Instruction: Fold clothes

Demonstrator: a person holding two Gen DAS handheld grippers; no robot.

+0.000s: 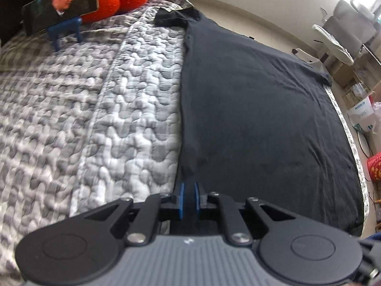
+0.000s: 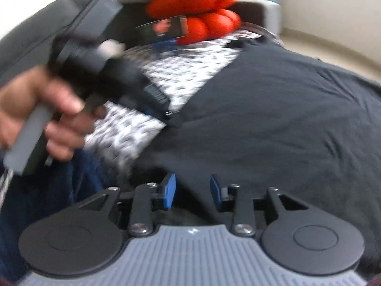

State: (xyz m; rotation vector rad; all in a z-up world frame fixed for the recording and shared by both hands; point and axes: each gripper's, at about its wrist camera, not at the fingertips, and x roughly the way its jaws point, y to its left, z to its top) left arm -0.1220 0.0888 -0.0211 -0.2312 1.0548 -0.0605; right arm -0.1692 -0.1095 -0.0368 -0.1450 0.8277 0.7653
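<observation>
Across the grey quilt (image 1: 90, 109) lies a black shirt (image 1: 262, 109), its edge pinched in the left gripper (image 1: 189, 197), the right gripper (image 2: 193, 191) parted, empty.

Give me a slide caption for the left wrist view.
Left gripper pinches the near edge of a dark shirt spread on a grey patterned quilt.

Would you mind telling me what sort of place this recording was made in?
Most likely a lived-in home: a bed under a grey quilt, an orange cushion at its head, chairs nearby.
</observation>
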